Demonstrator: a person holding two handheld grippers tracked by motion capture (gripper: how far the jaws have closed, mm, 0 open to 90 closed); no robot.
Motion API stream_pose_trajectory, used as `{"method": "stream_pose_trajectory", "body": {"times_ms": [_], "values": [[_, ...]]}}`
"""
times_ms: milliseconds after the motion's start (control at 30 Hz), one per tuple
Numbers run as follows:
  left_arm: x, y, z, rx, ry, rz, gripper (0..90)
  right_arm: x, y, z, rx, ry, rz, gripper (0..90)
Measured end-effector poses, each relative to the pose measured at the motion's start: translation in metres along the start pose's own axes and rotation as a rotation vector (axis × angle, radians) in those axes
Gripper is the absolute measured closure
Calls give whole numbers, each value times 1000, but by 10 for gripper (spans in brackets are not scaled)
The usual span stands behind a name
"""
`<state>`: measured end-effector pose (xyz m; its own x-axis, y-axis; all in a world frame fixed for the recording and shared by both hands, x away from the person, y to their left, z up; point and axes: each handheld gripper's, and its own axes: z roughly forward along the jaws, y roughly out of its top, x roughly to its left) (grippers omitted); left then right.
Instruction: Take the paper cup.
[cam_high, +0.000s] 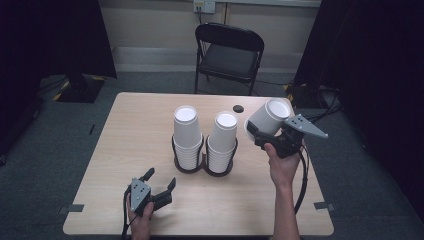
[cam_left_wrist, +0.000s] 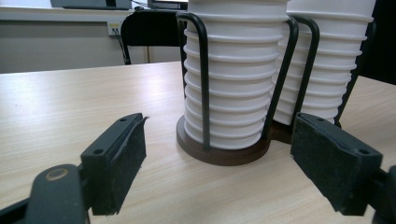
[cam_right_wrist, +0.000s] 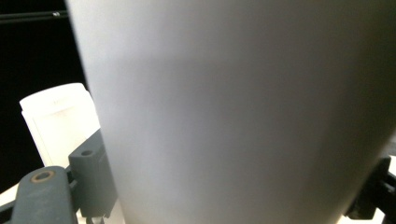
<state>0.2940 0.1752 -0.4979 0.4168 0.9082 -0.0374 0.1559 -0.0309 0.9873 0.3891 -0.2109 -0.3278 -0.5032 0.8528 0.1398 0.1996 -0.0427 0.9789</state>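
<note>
1. Right tongs (cam_high: 260, 131) are clamped around a white paper cup (cam_high: 267, 116), held up in the air off the right side of the tabletop (cam_high: 135, 145), tipped over with its base pointing up and away; up close in the right gripper view the cup wall (cam_right_wrist: 243, 112) sits between the jaws
2. My guess is it's held upside-down because both stacks (cam_high: 187, 135) (cam_high: 222, 140) are upside-down too, so it can drop straight onto one
3. The stacks sit in a black wire cup holder (cam_high: 202, 167) mid-tabletop, touching side by side; the wire loops (cam_left_wrist: 203, 79) keep them from toppling
4. Left tongs (cam_high: 162, 182) are wide open, holding nothing, parked low near the front edge and aimed at the holder, probably ready to steady it
5. Folding chair (cam_high: 230, 52) behind isn't involved
</note>
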Motion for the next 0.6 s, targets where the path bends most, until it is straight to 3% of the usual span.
{"method": "stream_pose_trajectory", "body": {"times_ms": [133,233,400,600], "values": [[-1,0,0,2,-6,6,195,-6,-11,-6,22,-12,31,138],[-1,0,0,7,-45,5,197,-9,-21,-11,34,-13,61,138],[-2,2,0,17,-66,-5,196,-10,-37,-20,58,-9,116,139],[-5,3,0,1,-107,-9,196,-5,-62,-29,98,-16,126,138]]}}
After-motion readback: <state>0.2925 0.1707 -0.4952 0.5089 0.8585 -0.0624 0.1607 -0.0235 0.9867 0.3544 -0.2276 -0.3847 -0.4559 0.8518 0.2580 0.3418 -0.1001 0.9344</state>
